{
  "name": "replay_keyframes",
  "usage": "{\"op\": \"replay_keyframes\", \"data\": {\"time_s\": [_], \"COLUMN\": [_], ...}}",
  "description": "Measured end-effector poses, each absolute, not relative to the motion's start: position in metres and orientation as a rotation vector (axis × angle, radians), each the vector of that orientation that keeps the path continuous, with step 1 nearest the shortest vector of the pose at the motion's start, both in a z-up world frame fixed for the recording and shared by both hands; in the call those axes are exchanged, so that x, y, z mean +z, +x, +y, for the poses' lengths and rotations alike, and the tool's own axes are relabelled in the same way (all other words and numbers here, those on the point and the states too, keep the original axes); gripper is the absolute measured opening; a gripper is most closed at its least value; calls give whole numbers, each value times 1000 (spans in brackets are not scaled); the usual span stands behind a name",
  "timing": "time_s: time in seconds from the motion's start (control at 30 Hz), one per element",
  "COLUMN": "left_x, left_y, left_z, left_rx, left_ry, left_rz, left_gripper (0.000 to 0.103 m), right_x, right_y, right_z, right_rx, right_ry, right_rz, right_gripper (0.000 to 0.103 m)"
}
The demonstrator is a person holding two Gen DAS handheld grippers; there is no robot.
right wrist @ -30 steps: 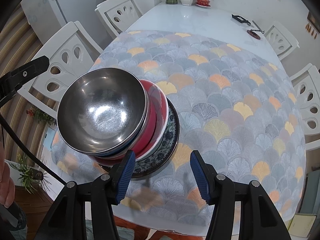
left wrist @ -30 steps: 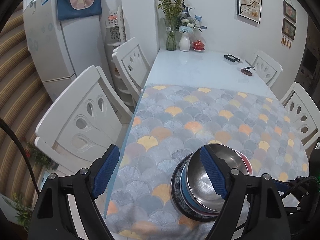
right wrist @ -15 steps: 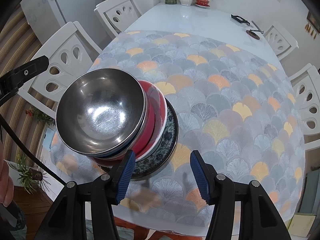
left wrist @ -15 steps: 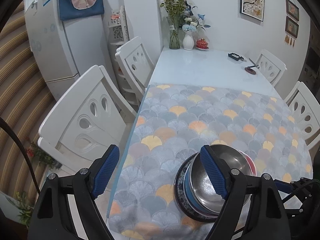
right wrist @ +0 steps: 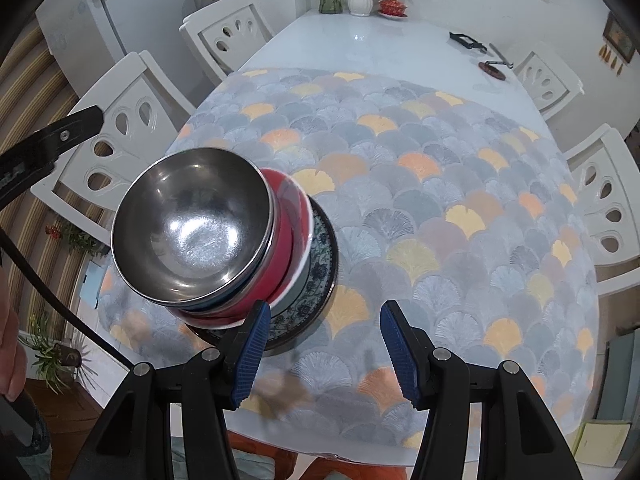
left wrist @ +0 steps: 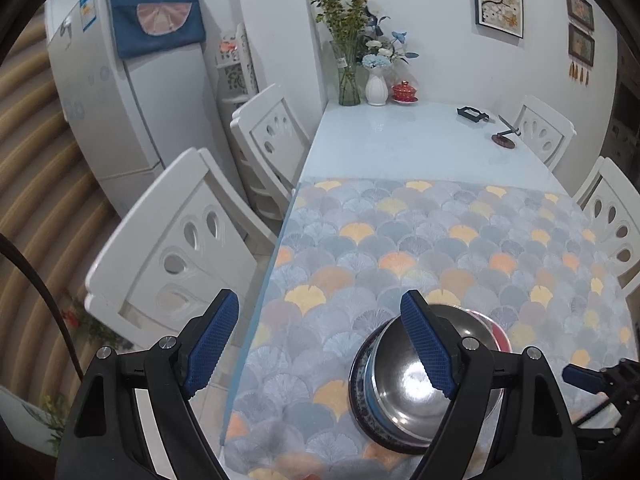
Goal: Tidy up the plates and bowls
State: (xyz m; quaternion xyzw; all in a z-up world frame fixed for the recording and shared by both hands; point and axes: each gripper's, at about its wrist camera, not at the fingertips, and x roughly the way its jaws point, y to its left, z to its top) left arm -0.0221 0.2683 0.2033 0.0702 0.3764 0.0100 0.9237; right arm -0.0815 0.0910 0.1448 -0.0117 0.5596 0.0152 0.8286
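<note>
Steel bowl (right wrist: 192, 228) sat topmost in a nested stack near the table's (left wrist: 400, 144) front-left corner, on the fan-patterned cloth (right wrist: 420, 184). It was empty, its inside showing only glare. Under it a blue rim showed, then a red bowl (right wrist: 290, 224) with a white inside, all resting on a dark patterned plate (right wrist: 320, 264). The stack leaned left, off the plate's centre.

Right gripper (right wrist: 322, 352) hovered above the cloth with its fingers part open and nothing between them; the stack lay left of the gap, the left finger's (right wrist: 250, 354) tip overlapping the plate's near edge in view, contact unclear. Left gripper (left wrist: 322, 344) stood wide open and empty, its gap over the table's left edge, with the stack seen behind its right finger (left wrist: 426, 344).

Only the right wrist view showed the red bowl's side and the plate's pattern clearly, plus part of a hand (right wrist: 8, 344) at the left edge. The left wrist view alone showed the fridge (left wrist: 120, 92).
</note>
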Motion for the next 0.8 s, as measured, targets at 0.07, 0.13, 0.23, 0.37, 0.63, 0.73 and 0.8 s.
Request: {"op": "replay_keyframes", "data": {"time_s": [0.07, 0.13, 0.23, 0.37, 0.63, 0.73, 0.8], "left_x": [207, 210, 211, 211, 202, 201, 199], "left_y": [-22, -23, -26, -27, -25, -31, -33], "left_z": [261, 254, 243, 227, 190, 177, 166], "left_rx": [27, 45, 72, 108, 108, 143, 161], "left_ry": [162, 175, 196, 221, 176, 186, 222], "left_rz": [767, 762, 760, 761, 850, 818, 809], "left_gripper": [82, 83, 93, 96, 96, 96, 96], "right_x": [149, 151, 156, 162, 156, 159, 160], "right_y": [-84, -84, -83, -84, -86, -86, -86], "right_z": [87, 83, 76, 64, 23, 7, -3], "right_rx": [28, 33, 50, 68, 100, 106, 110], "right_ry": [-29, -27, -35, -46, -47, -50, -55], "right_rz": [1176, 1174, 1162, 1147, 1188, 1189, 1191], "right_gripper": [55, 55, 55, 55, 55, 55, 55]}}
